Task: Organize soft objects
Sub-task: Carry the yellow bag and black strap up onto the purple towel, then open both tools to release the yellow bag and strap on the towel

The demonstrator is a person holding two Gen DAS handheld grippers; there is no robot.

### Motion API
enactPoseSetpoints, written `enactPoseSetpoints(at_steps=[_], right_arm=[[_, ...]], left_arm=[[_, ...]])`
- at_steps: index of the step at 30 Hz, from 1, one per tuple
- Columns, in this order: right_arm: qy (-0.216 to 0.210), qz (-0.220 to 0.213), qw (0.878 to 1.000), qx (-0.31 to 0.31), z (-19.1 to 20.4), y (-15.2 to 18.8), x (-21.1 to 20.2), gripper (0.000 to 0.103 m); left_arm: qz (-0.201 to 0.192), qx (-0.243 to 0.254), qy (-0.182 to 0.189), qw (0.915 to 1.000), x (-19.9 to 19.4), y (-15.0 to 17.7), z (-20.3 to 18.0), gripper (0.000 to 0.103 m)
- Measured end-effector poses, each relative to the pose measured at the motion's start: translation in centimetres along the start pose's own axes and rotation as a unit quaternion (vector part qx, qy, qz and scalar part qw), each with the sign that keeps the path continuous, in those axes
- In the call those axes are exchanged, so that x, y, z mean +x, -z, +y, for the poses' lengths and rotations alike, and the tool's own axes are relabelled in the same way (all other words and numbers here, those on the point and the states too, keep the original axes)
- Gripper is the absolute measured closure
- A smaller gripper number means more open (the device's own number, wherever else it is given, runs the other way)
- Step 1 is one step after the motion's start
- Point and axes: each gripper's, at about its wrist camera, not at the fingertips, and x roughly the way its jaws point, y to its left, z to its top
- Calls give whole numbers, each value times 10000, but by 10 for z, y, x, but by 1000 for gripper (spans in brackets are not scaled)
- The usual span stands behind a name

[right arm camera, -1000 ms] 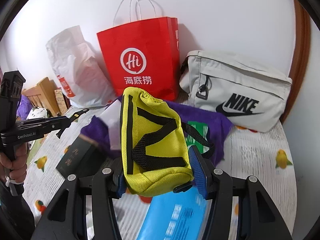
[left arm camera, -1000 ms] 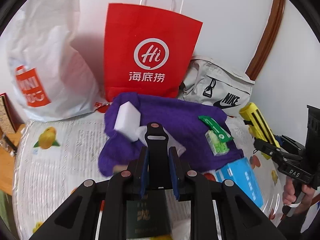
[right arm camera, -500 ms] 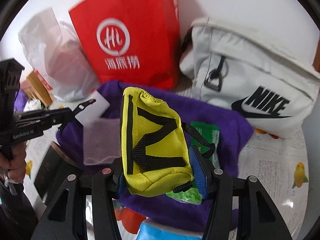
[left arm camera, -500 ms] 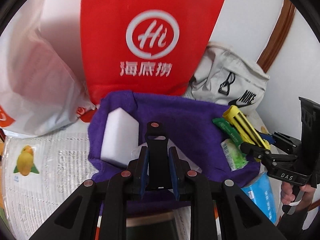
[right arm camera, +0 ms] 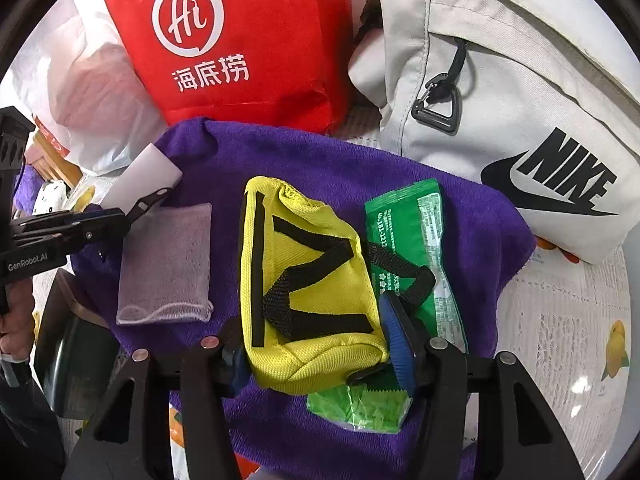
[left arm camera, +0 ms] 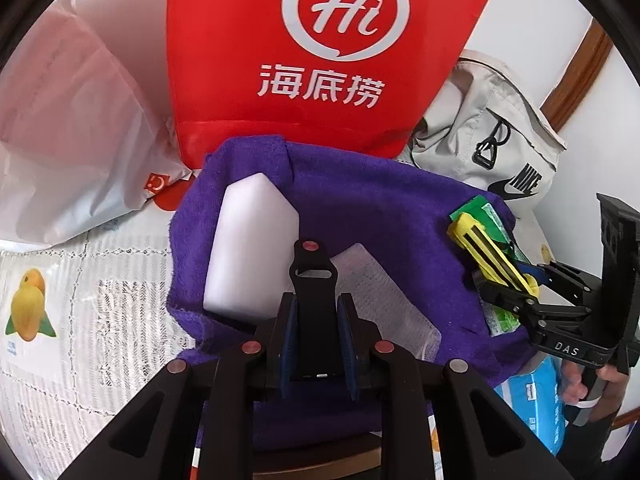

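- The right hand-held gripper (right arm camera: 316, 354) is clamped on a yellow pouch (right arm camera: 308, 280) with black straps, holding it just over the purple towel (right arm camera: 320, 160), so the step in hand looks like setting the pouch among the soft things there.
- The left hand-held gripper (left arm camera: 318, 344) has its pads closed on a black strap-like piece (left arm camera: 313, 280); ahead of it on the towel lie a white foam block (left arm camera: 250, 252) and a sheer mesh sachet (left arm camera: 384, 300).
- Next, I'd judge, the pouch must come down on bare towel between the sachet and the green packet (right arm camera: 416, 240) to its right, then be let go.
- Writing: the red paper bag (right arm camera: 240, 40) beyond reads "Hi 海底捞"; the grey bag (right arm camera: 500, 100) says "NIKE"; the grippers' bodies read "DAS" and "GenRobot.AI".
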Motion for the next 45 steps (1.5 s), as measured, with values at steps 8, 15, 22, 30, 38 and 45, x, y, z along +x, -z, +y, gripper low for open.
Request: enactPoseSetpoints(at_steps=[8,15,22,30,38,45], right_arm=[[-61,-36,10000,-58,4,-2,0,40],[-287,-30,9996,43,6,-5,-3,34],[-518,-135,9986,6,7,-3,-20,34],[-501,-499,9973,222,5,-3,-51,32],[-349,-638,9971,206,17,16,-88,32],[-238,-711,9968,277,27,53,-110,32]], left_arm=[[19,-7,-26,10000,2,0,-4,82],[61,-79,10,9999,-1,-1,2,79],[48,-63,42,10000,-9,-1,0,62],[-187,18,51,9998,-34,-2,-6,57],[-382,144,31,9992,-58,3,-25,51],[-654,286,-121,9974,-89,24,-46,51]])
